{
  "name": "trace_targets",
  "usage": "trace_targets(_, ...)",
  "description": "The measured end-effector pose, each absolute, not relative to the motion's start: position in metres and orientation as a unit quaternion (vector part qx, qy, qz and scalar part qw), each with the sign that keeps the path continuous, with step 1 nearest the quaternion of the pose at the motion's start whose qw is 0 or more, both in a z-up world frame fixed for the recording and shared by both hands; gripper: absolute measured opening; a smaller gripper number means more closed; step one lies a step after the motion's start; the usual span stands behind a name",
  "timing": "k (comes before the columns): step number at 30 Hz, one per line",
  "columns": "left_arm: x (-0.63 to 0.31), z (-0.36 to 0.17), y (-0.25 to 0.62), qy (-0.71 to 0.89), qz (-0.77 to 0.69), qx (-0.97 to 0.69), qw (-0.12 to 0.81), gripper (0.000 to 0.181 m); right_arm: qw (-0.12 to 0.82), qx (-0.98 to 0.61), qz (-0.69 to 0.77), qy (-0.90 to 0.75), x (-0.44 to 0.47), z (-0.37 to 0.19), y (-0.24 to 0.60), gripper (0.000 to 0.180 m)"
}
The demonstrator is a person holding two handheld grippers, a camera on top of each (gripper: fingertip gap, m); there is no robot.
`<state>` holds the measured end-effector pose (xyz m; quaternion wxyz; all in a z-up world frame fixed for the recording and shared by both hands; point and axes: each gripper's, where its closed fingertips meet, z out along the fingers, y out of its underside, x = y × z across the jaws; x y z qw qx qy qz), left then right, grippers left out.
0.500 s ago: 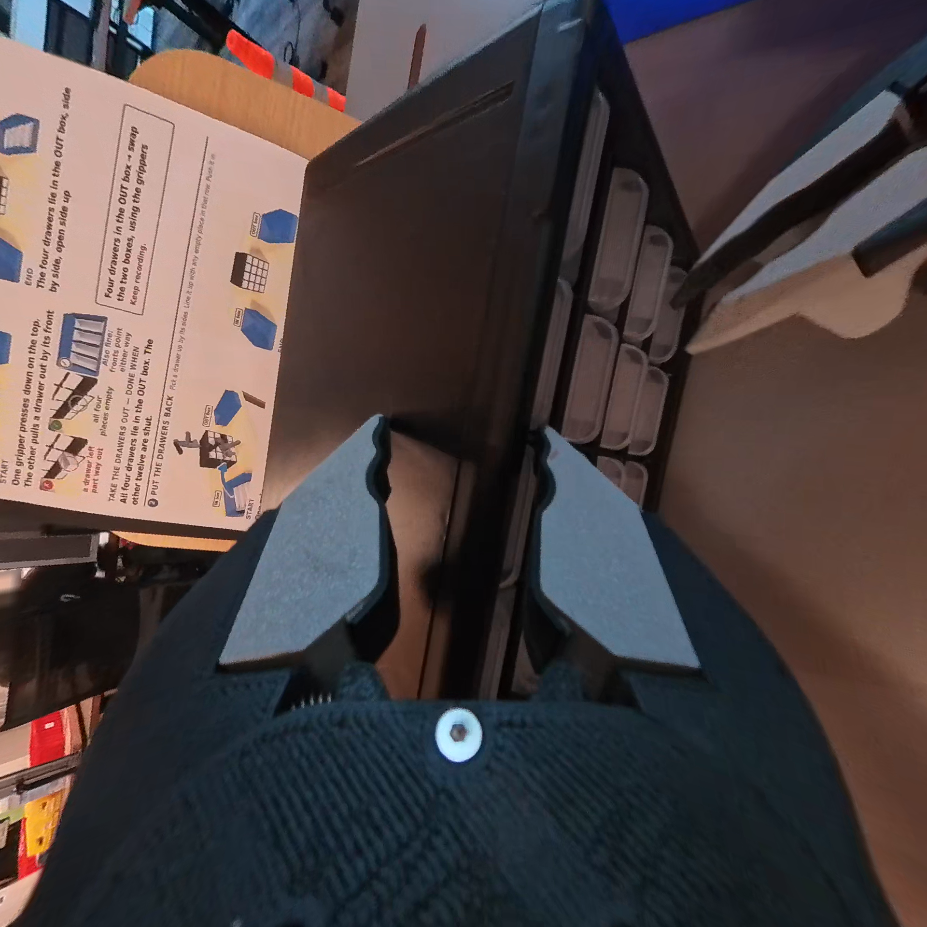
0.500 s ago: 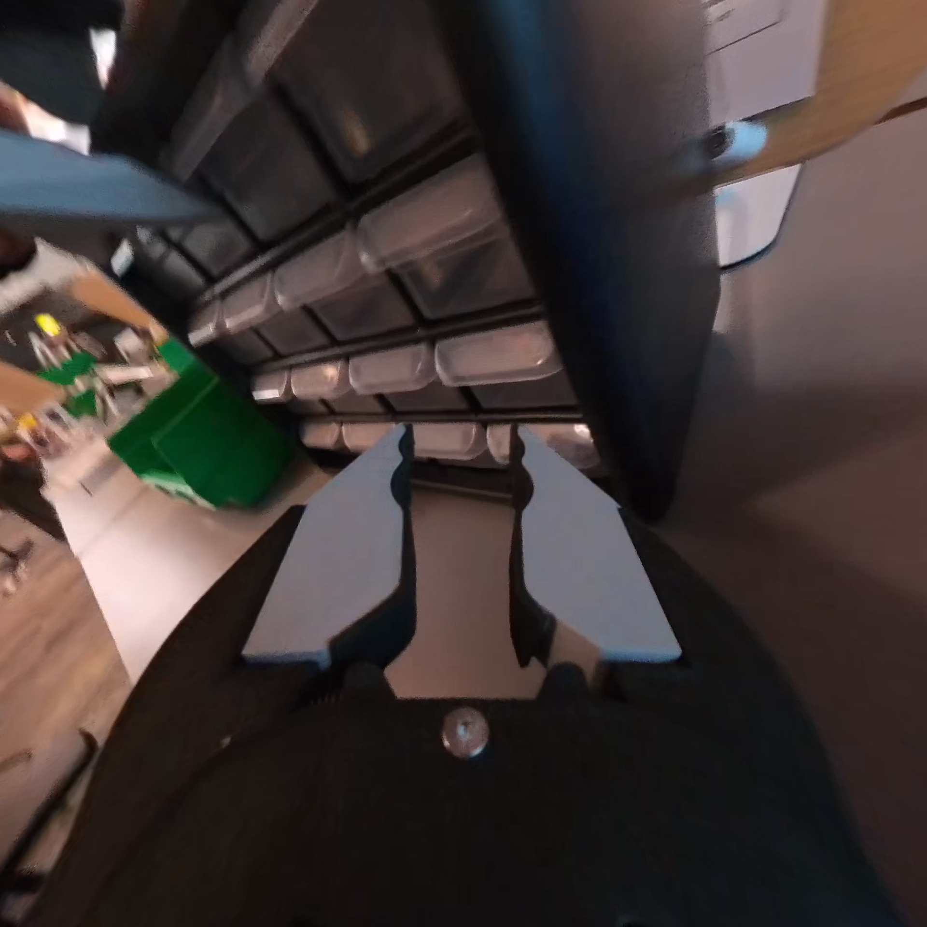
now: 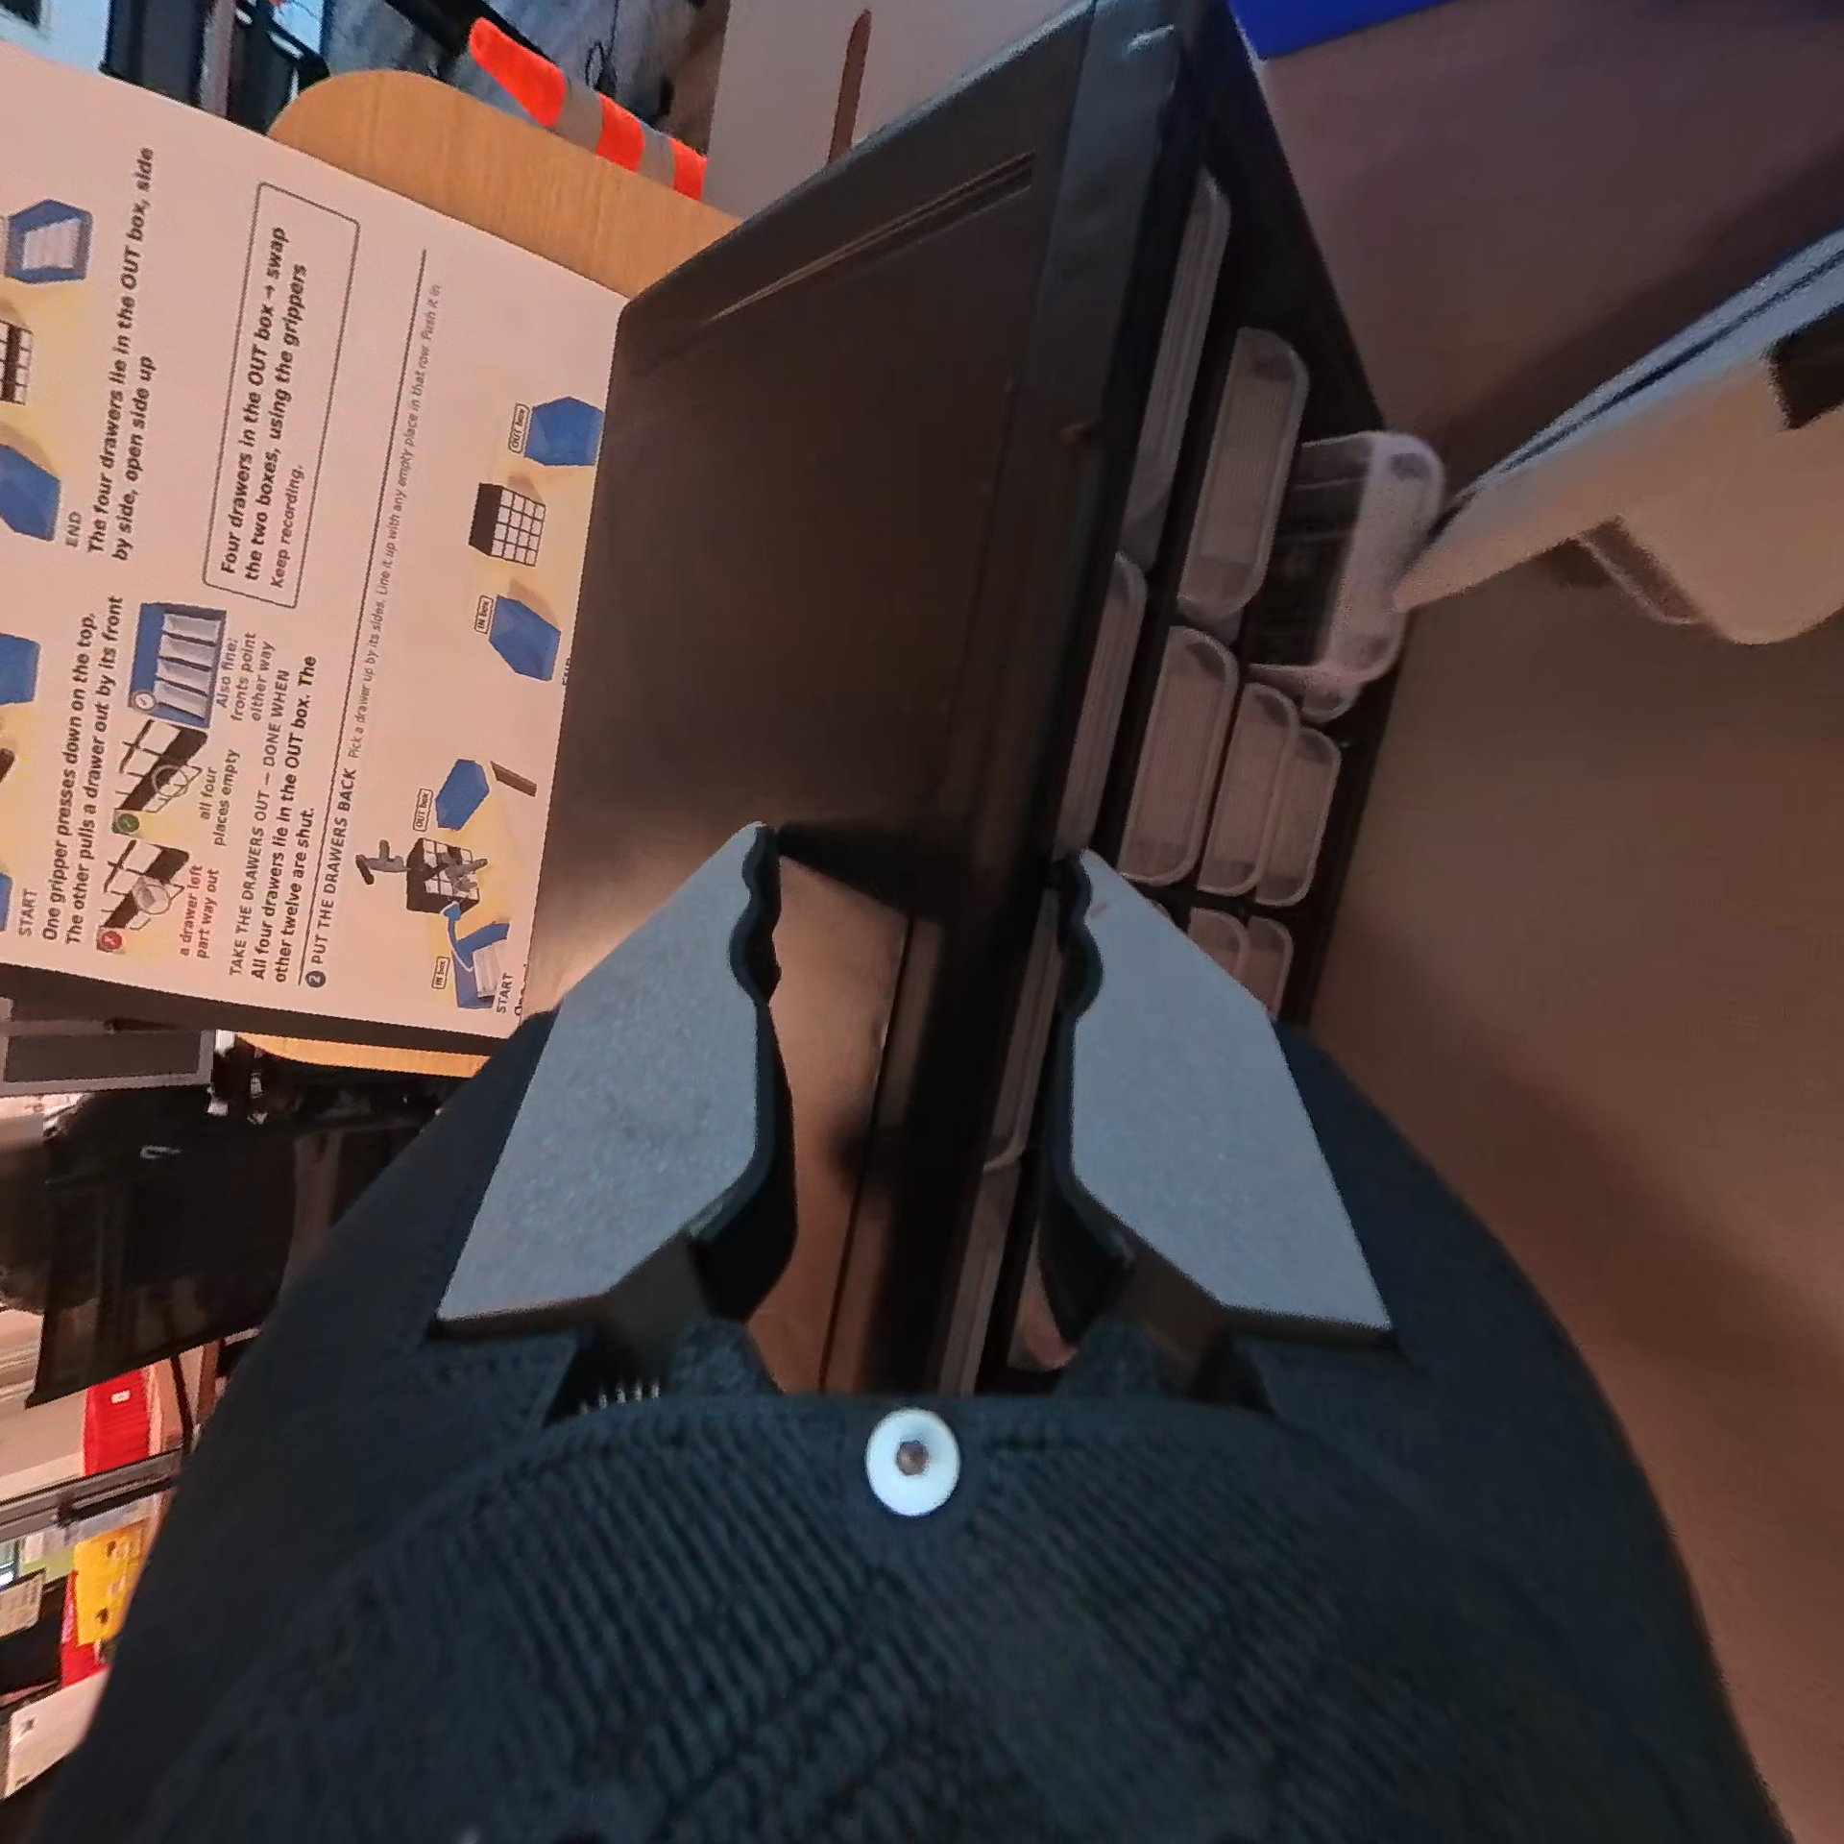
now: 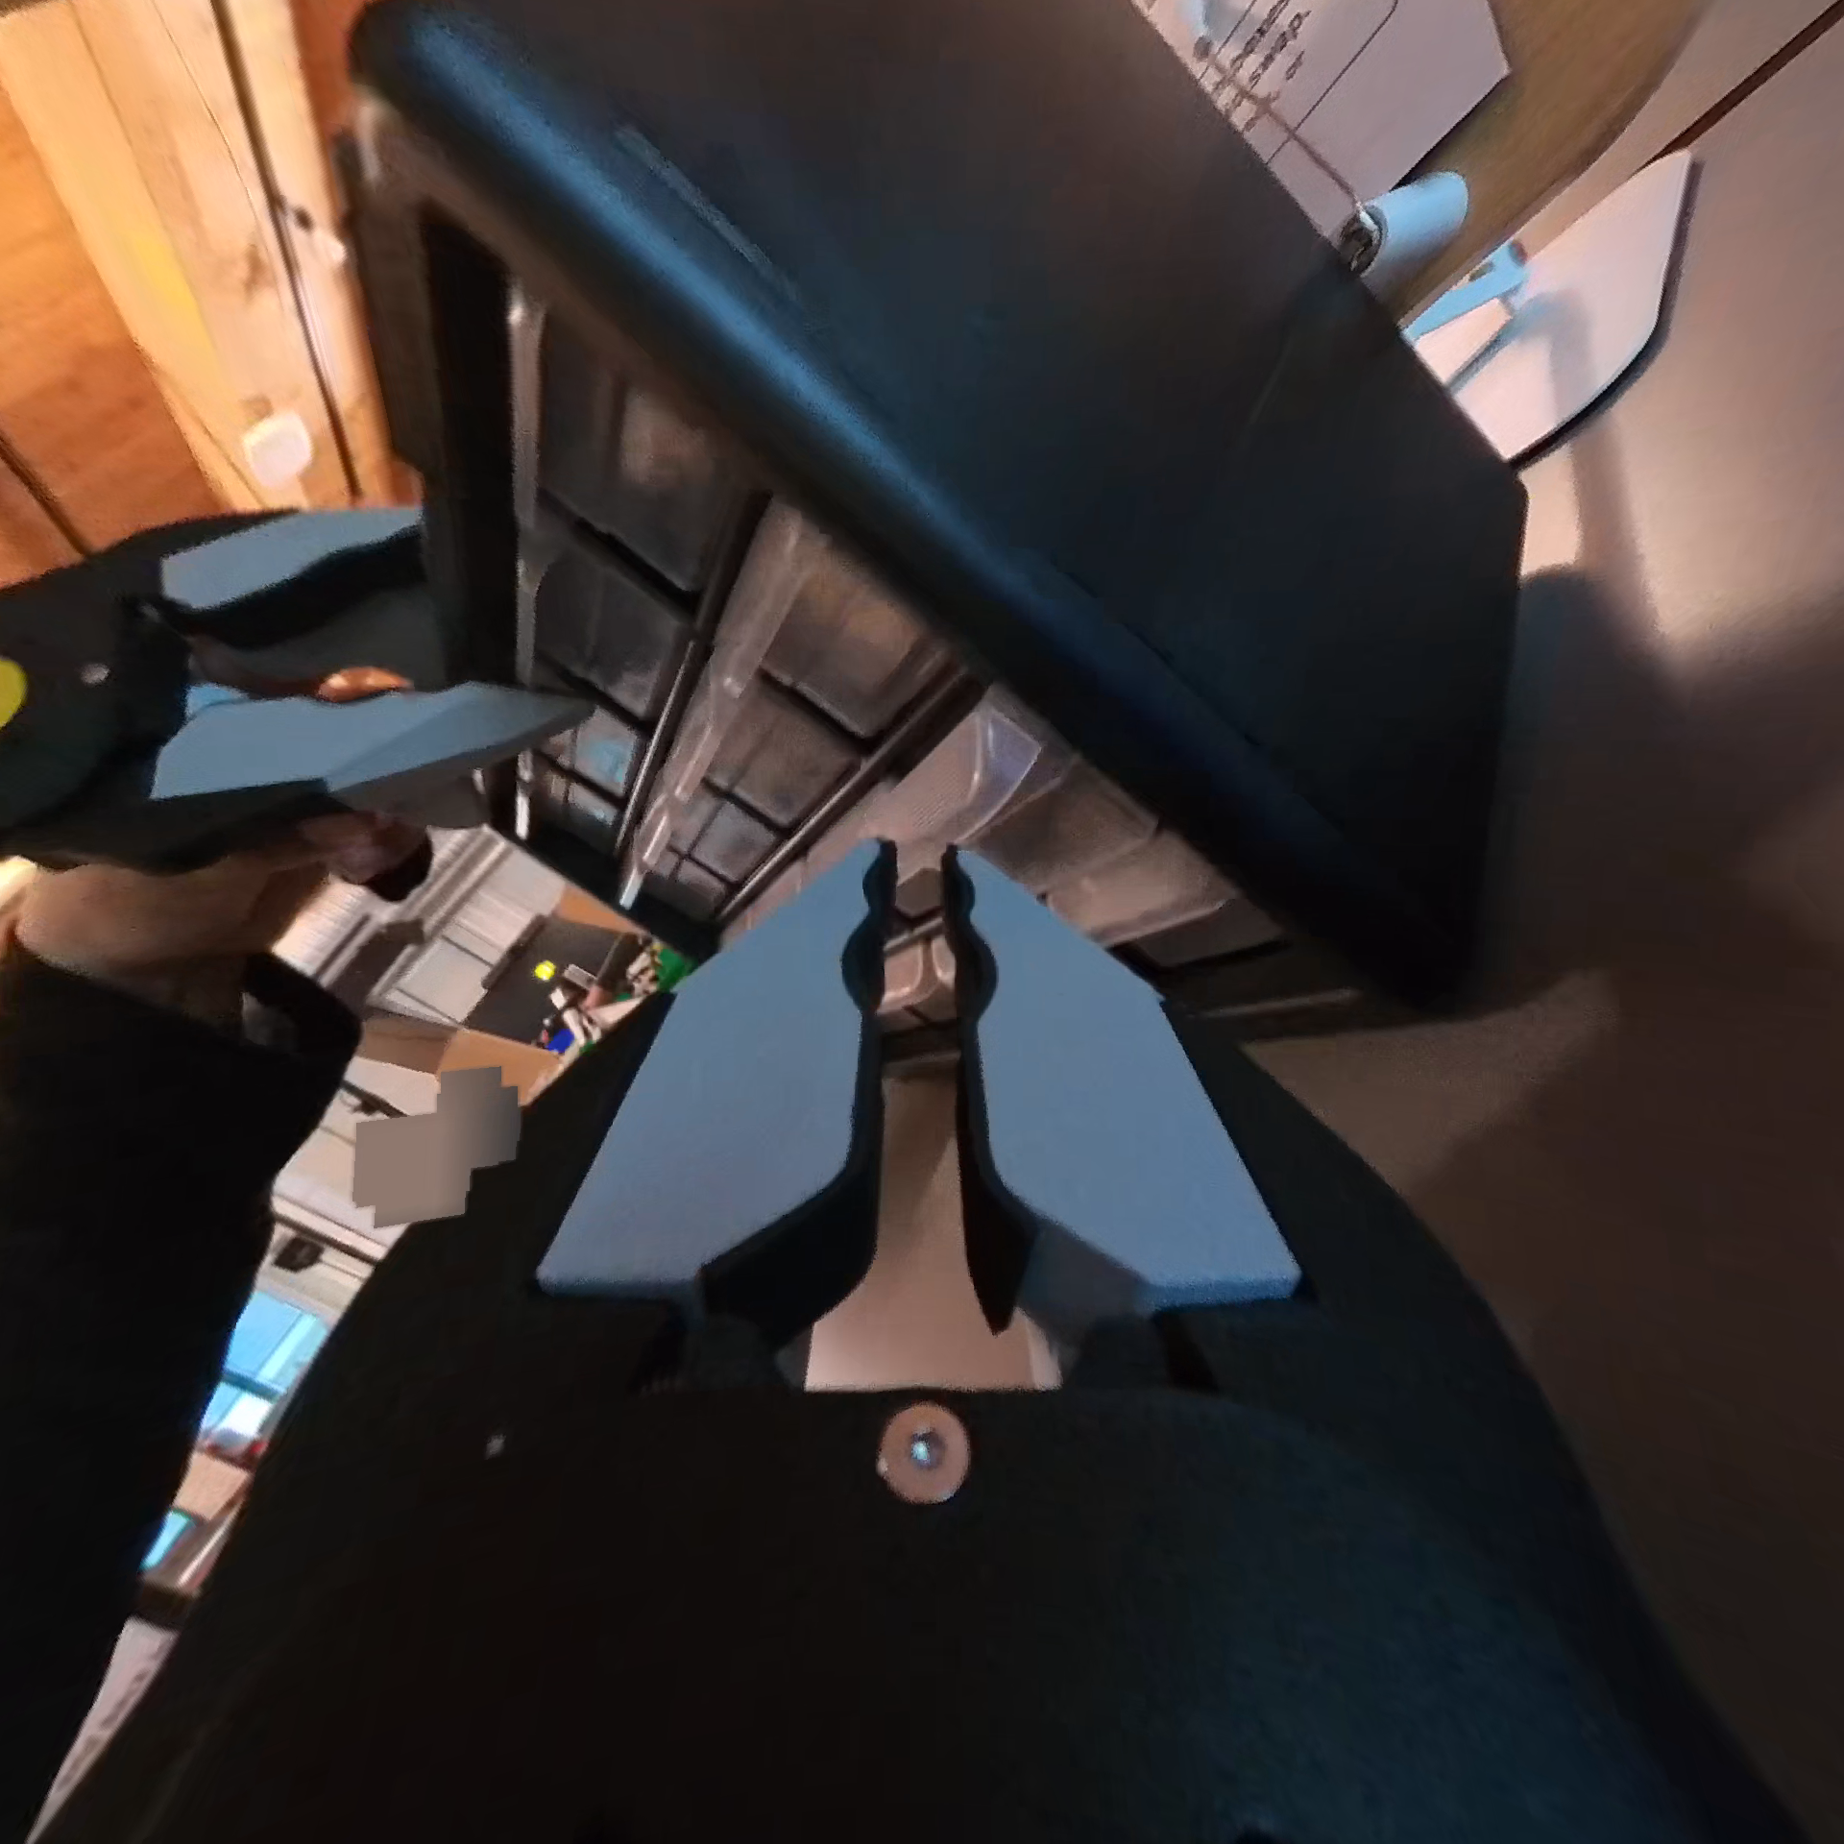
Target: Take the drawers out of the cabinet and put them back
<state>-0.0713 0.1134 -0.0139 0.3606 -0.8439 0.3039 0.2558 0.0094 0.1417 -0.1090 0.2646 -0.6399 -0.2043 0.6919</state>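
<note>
A black cabinet with several clear drawers stands on a brown table. My left gripper is open, and its jaws straddle the cabinet's top front edge. It also shows at the left of the right wrist view, against the cabinet. My right gripper is nearly closed, with its tips at the front lip of one clear drawer. In the left wrist view that drawer sticks part way out of the cabinet front, and the right gripper touches its front.
A printed instruction sheet leans on a wooden board behind the cabinet. The brown table stretches in front of the drawers. A white stand sits behind the cabinet. A person's dark sleeve is at the left.
The right gripper's fingers have closed in and one drawer has come part way out of the cabinet. The right wrist view has swung round. The left gripper has stayed on the top edge.
</note>
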Motion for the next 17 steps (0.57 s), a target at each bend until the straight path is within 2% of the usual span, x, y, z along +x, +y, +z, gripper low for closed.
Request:
trace_targets(6, -0.071, -0.014, 0.114, 0.307, 0.251, -0.841, 0.369, 0.055, 0.276, -0.638, 0.662, -0.279, 0.046, -0.11, 0.12, 0.009)
trace_targets(8, -0.071, -0.014, 0.114, 0.306, 0.248, -0.84, 0.373, 0.055, 0.298, -0.65, 0.619, -0.325, 0.055, -0.112, 0.119, 0.029)
trace_targets(11, -0.071, -0.014, 0.114, 0.306, 0.247, -0.84, 0.374, 0.055, 0.342, -0.665, 0.525, -0.406, 0.063, -0.112, 0.121, 0.045)
trace_targets(14, -0.071, -0.014, 0.114, 0.305, 0.248, -0.84, 0.374, 0.055, 0.418, -0.652, 0.395, -0.494, 0.07, -0.094, 0.142, 0.038)
trace_targets(17, -0.071, -0.014, 0.114, 0.306, 0.253, -0.841, 0.368, 0.055, 0.385, -0.606, 0.331, -0.612, 0.064, -0.083, 0.13, 0.028)
